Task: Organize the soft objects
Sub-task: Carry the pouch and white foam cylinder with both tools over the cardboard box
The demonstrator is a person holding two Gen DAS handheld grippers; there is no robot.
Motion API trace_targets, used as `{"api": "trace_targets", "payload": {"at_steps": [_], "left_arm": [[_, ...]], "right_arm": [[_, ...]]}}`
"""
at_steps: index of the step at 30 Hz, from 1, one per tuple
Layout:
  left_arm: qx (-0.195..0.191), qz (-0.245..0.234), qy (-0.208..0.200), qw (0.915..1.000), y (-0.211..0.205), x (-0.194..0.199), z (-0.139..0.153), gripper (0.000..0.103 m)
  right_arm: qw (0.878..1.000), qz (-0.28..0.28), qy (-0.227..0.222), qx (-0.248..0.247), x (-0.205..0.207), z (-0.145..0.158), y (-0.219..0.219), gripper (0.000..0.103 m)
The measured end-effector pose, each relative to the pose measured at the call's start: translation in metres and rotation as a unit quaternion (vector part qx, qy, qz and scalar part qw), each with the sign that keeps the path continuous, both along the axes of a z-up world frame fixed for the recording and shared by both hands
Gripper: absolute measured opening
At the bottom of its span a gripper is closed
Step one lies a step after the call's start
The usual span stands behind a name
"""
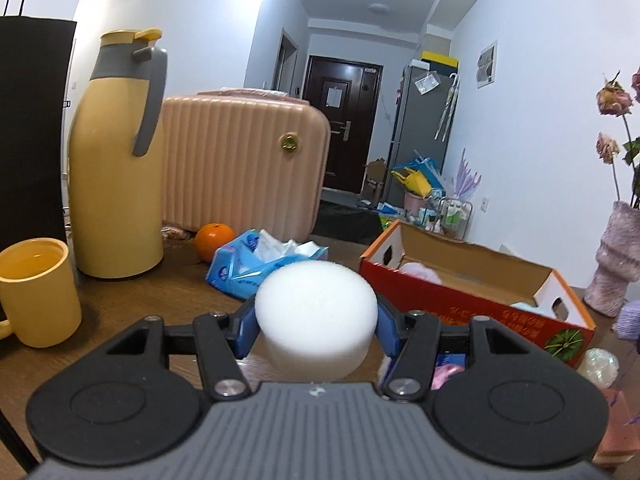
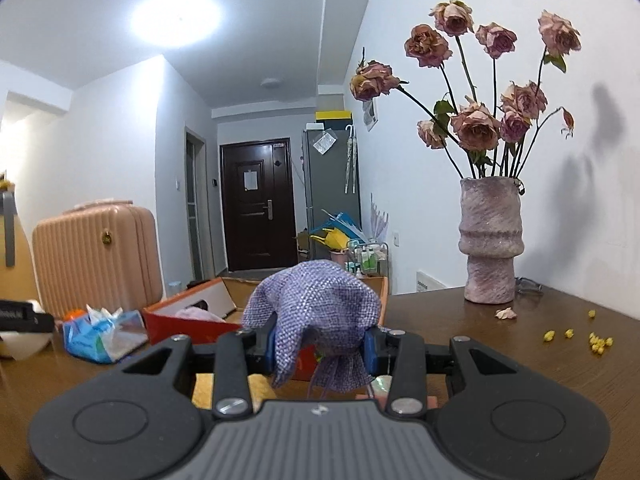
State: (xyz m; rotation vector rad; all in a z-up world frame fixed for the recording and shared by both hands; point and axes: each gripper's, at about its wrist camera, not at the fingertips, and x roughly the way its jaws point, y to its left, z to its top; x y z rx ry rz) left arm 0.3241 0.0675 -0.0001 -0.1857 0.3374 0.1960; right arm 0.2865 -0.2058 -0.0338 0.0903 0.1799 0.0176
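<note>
Table clutter behind, white sponge (image 1: 316,304) hides left hand-held gripper's (image 1: 316,330) fingertips.

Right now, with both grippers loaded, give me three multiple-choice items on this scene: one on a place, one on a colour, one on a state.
1. Where is the orange?
A. Inside the box
B. On the table beside the tissue pack
C. In the mug

2. What colour is the cloth pouch?
A. Purple
B. Green
C. Red

3. How is the foam puck held?
A. Lying loose on the table
B. Clamped between the left gripper's pads
C. Resting in the box

Answers: 1 B, the orange sits by the tissue pack. 2 A, the cloth pouch in the right gripper is purple. 3 B, the left gripper squeezes the foam puck.
</note>
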Motion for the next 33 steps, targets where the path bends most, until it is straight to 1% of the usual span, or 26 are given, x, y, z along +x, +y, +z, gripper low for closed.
{"api": "trace_targets", "payload": {"at_steps": [5, 14, 20, 26, 33], "left_arm": [[-0.006, -0.008, -0.011, 0.9999, -0.013, 0.001, 0.006, 0.058], [-0.005, -0.016, -0.03, 0.9994, -0.034, 0.006, 0.016, 0.058], [-0.014, -0.017, -0.034, 0.9992, -0.039, 0.022, 0.02, 0.059], [-0.018, -0.015, -0.04, 0.9989, -0.04, 0.037, 0.023, 0.059], [-0.038, -0.015, -0.05, 0.9979, -0.041, 0.055, 0.028, 0.058]], "right_arm": [[1.0, 0.0, -0.009, 0.005, 0.004, 0.003, 0.005, 0.038], [1.0, 0.003, -0.026, -0.008, 0.014, 0.009, 0.014, 0.038], [0.999, -0.003, -0.044, -0.015, 0.026, 0.015, 0.018, 0.038], [0.998, -0.005, -0.053, -0.015, 0.043, 0.023, 0.019, 0.038], [0.999, -0.006, -0.047, -0.021, 0.06, 0.027, 0.02, 0.038]]}}
